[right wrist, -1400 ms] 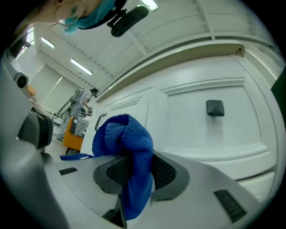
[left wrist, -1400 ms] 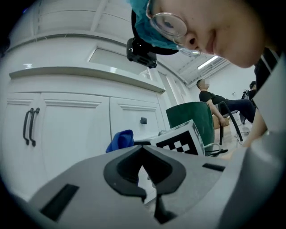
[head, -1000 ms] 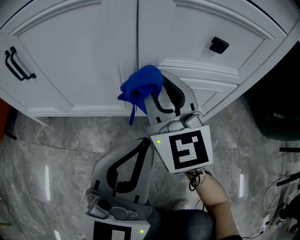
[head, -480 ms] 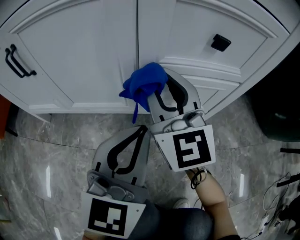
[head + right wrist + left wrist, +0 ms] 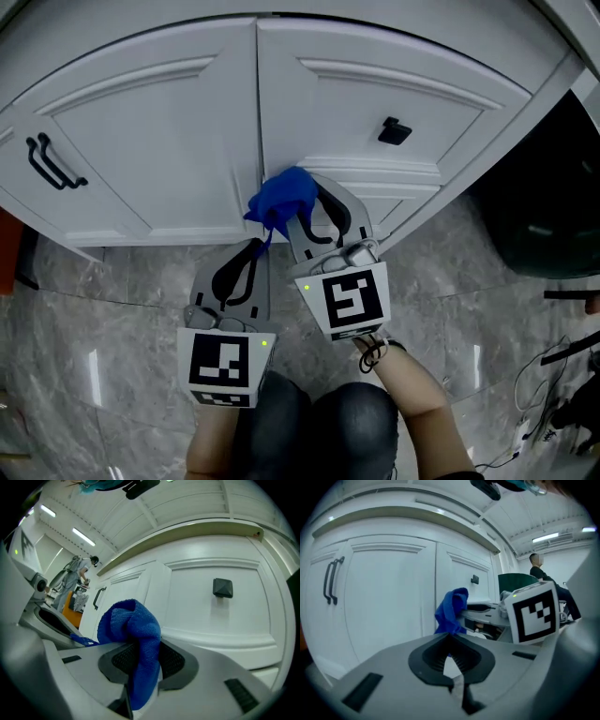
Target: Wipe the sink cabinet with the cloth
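Observation:
The white sink cabinet (image 5: pixel 169 141) has two doors: a black bar handle (image 5: pixel 52 161) on the left one and a black knob (image 5: pixel 394 130) on the right one. My right gripper (image 5: pixel 302 197) is shut on a bunched blue cloth (image 5: pixel 281 199), which sits low against the right door beside the seam between the doors. In the right gripper view the cloth (image 5: pixel 133 634) hangs between the jaws, with the knob (image 5: pixel 222 587) above. My left gripper (image 5: pixel 255 247) hovers just left of it, shut and holding nothing. The left gripper view shows the cloth (image 5: pixel 452 611) ahead.
Grey marble floor (image 5: pixel 112 309) runs under the cabinet. A dark green bin (image 5: pixel 539 216) stands to the right, with cables (image 5: pixel 553 394) on the floor near it. An orange object (image 5: pixel 7 248) shows at the left edge. My knees (image 5: pixel 319 422) are below the grippers.
My left gripper has come forward to sit beside the right one, near the cabinet's base. The right gripper keeps the cloth at the doors' seam. The head view has shifted back.

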`<state>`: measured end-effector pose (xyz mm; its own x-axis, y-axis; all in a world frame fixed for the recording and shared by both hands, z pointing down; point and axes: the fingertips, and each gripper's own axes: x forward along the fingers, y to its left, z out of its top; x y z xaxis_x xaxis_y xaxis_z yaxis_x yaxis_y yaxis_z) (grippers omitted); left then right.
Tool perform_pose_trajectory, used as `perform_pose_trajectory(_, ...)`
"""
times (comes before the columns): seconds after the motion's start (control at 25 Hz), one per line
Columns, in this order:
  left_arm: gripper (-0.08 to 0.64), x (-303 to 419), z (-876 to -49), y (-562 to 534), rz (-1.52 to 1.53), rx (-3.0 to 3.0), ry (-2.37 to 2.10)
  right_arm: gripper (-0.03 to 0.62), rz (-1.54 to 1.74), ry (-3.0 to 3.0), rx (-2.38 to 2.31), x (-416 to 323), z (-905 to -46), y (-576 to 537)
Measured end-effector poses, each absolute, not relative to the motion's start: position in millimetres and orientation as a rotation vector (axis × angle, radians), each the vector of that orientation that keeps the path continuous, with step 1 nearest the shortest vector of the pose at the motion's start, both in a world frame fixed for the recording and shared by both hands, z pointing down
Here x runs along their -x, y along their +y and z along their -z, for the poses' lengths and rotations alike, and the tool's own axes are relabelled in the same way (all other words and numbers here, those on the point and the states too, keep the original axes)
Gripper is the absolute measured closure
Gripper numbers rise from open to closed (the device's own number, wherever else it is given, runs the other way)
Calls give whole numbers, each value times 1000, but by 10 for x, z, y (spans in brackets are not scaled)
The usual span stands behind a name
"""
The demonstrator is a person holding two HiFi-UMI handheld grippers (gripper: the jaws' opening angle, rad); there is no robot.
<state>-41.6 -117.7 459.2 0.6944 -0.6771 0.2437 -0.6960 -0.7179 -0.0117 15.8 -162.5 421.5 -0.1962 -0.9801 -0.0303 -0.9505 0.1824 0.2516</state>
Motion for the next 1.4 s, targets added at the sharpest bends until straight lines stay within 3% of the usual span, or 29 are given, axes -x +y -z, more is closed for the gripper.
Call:
perform_pose_trajectory(0.32, 560, 460, -4196, -1549, -400, -2688, -1475, 477, 160, -2273, -2115, -200, -4213, -1631)
perform_pose_trajectory(1.4, 560, 177, -4228, -1341, -139, -2777, -1142, 477, 267, -2209, -1901, -171, -4202, -1624)
